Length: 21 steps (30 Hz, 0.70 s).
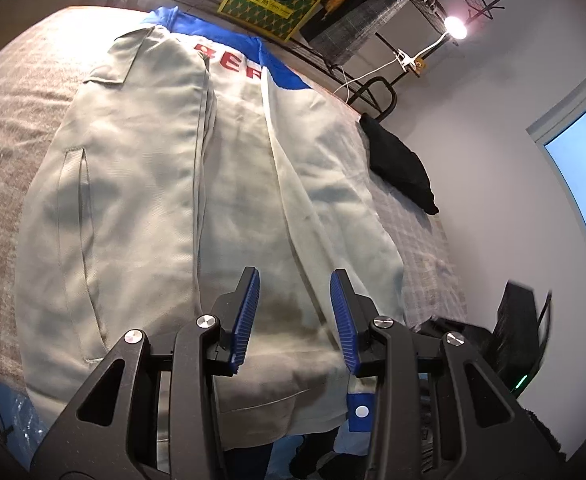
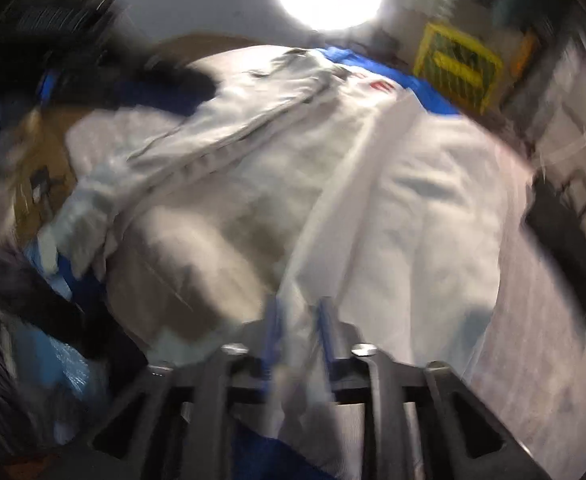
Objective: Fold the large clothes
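Observation:
A large grey work jacket (image 1: 141,184) with blue shoulders and red letters lies spread on a bed, collar far, hem near. My left gripper (image 1: 295,312) is open and empty, its blue pads just above the hem. In the blurred right wrist view the same jacket (image 2: 413,208) fills the frame. My right gripper (image 2: 299,332) is shut on a fold of the jacket's grey cloth near the hem. One sleeve (image 2: 197,140) lies across the left side.
The bed has a checked grey cover (image 1: 9,128). A black garment (image 1: 401,164) lies at the bed's right edge by the white wall. A yellow-green box (image 1: 269,0) and a metal rack stand beyond the bed. Dark clutter (image 2: 53,340) sits at lower left.

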Tool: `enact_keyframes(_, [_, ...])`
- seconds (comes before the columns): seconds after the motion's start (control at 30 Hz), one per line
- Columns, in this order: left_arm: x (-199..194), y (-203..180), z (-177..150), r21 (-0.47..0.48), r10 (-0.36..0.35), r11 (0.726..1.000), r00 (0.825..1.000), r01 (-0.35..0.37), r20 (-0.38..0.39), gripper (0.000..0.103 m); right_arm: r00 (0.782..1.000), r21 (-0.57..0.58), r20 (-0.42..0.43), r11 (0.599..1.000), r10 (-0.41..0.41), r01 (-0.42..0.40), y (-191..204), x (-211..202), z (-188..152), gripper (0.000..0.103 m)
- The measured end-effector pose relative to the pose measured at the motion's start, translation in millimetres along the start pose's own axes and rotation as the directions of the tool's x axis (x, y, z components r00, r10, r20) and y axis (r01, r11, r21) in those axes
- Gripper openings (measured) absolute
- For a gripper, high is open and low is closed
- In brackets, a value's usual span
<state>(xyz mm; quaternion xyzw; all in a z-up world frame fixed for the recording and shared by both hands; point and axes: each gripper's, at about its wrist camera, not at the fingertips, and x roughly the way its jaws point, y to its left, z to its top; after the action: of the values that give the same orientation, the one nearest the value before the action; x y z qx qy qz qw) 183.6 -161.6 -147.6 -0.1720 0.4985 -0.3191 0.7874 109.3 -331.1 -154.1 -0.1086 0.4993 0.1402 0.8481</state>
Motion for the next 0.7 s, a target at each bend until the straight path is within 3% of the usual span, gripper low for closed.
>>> enact_keyframes(0.1, [4,-4,-5,0.017,-0.010,1.000,1.000,0.010,-0.020,0.036,0.989,0.150,0.083,0.980,0.120,-0.131,-34,-24,-1,0.032])
enact_keyframes(0.27, [19,-14,-16,0.006,-0.070,0.997,0.992,0.071,-0.102,0.036,0.970,0.408,0.200,0.888,0.138,-0.210,-103,-58,-29,0.036])
enact_keyframes(0.3, [23,-16,-18,-0.002,-0.083,0.996,0.989,0.084,-0.122,0.038,0.973,0.438,0.196,0.876,0.126,-0.201,-111,-59,-33,0.037])
enact_keyframes(0.4, [34,-26,-24,-0.043,-0.143,0.990,0.975,0.138,-0.169,0.055,0.985,0.520,0.153,0.841,0.081,-0.150,-131,-57,-55,0.042])
enact_keyframes(0.47, [42,-37,-29,-0.041,-0.164,0.986,0.966,0.159,-0.199,0.055,0.984,0.575,0.138,0.800,0.113,-0.172,-143,-50,-70,0.050])
enact_keyframes(0.57, [57,-57,-38,0.019,-0.135,0.989,0.961,0.144,-0.240,0.055,0.971,0.625,0.144,0.744,0.189,-0.237,-153,-36,-81,0.050])
enact_keyframes(0.7, [78,-58,-50,0.005,-0.112,0.993,0.950,0.119,-0.290,0.055,0.965,0.636,0.132,0.726,0.229,-0.259,-151,-20,-84,0.048])
